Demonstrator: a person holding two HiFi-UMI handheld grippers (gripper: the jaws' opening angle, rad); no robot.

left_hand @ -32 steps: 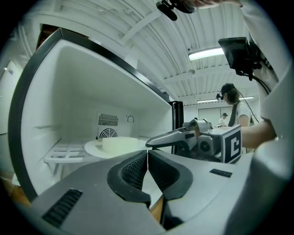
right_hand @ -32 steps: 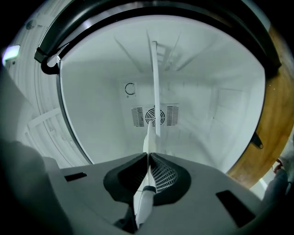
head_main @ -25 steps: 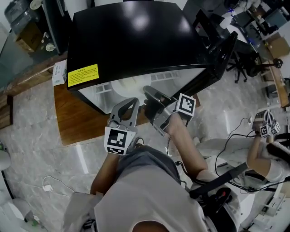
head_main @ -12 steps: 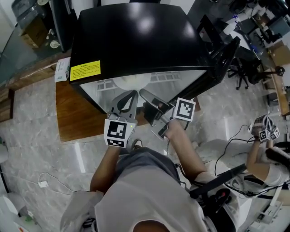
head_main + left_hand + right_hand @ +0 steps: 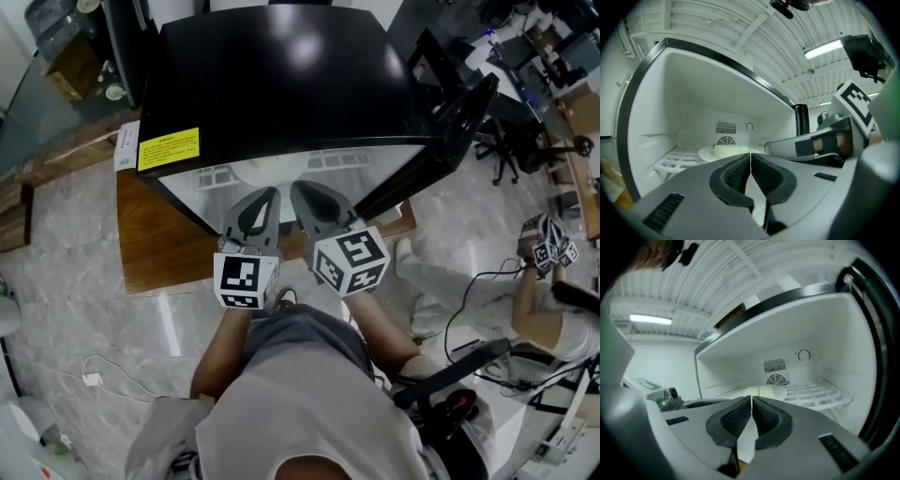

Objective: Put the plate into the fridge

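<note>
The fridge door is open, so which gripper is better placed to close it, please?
Probably the right gripper: the open door stands on its side, farther from the left gripper.

A white shelf [image 5: 665, 163] inside the fridge [image 5: 281, 84] is carrying the plate [image 5: 723, 152], which is lying flat on it. The fridge is sitting on a wooden board [image 5: 155, 244] on the floor [image 5: 66, 281].
</note>
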